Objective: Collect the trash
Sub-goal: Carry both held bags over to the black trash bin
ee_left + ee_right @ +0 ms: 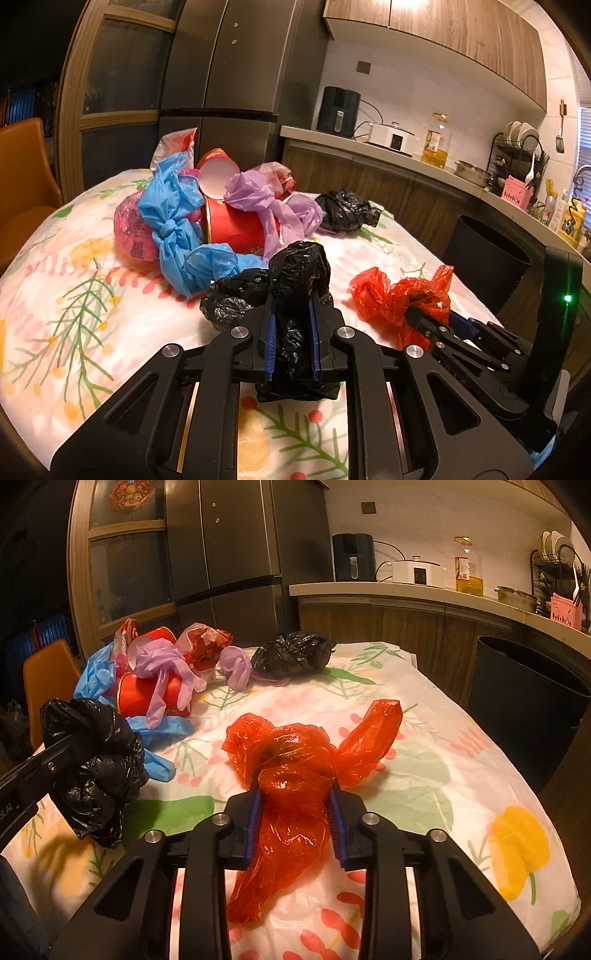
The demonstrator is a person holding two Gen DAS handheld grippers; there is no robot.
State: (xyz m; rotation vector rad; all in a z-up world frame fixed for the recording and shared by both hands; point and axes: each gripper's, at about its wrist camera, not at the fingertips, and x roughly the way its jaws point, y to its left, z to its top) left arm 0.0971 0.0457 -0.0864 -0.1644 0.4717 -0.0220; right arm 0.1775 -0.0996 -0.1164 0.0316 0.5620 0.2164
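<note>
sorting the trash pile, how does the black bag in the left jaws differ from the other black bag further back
The near black bag is pinched in the left gripper; the far black bag lies loose on the table, untouched. The near one is squeezed narrow, the far one a rounder bundle. Both are crumpled black plastic.

From my feed, the crinkly black plastic bag looks glossy, same as the thin translucent red plastic bag. Floral table cover seems smooth, slightly shiny. Tall fridge is brushed metal.

R gripper on red bag
</note>
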